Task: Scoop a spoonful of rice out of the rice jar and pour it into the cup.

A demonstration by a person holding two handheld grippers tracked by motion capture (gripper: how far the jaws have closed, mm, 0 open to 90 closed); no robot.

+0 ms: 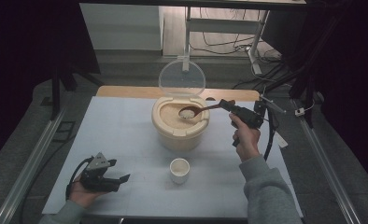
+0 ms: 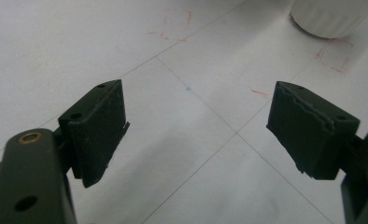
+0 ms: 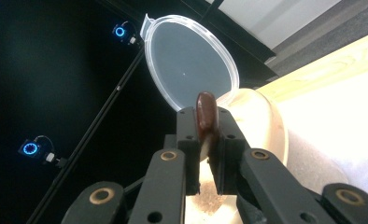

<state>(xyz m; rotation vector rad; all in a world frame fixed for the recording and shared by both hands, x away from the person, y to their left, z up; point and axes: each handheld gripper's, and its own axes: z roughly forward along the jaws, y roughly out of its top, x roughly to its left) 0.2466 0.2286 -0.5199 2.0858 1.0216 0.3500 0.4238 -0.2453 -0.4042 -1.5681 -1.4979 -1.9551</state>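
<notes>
While the right tongs [image 1: 230,105] clench a spoon [image 1: 197,111] loaded with rice above the bucket [image 1: 180,126] at centre, the cup [image 1: 179,170] below waits unfilled and the left tongs [image 1: 119,178] rest released.

The high view is looking forward and down from above the person's side, taking in the whole table [image 1: 126,135] from some way off. The left gripper view is riding low and close over the tabletop, looking along its own spread jaws toward the base of the white cup [image 2: 334,16], which the high view is also showing [image 1: 179,170] near the front edge. The right gripper view is tilting upward, close behind its jaws, facing the clear lid [image 3: 191,60] and container [image 3: 261,121]; the high view is sharing both.
</notes>
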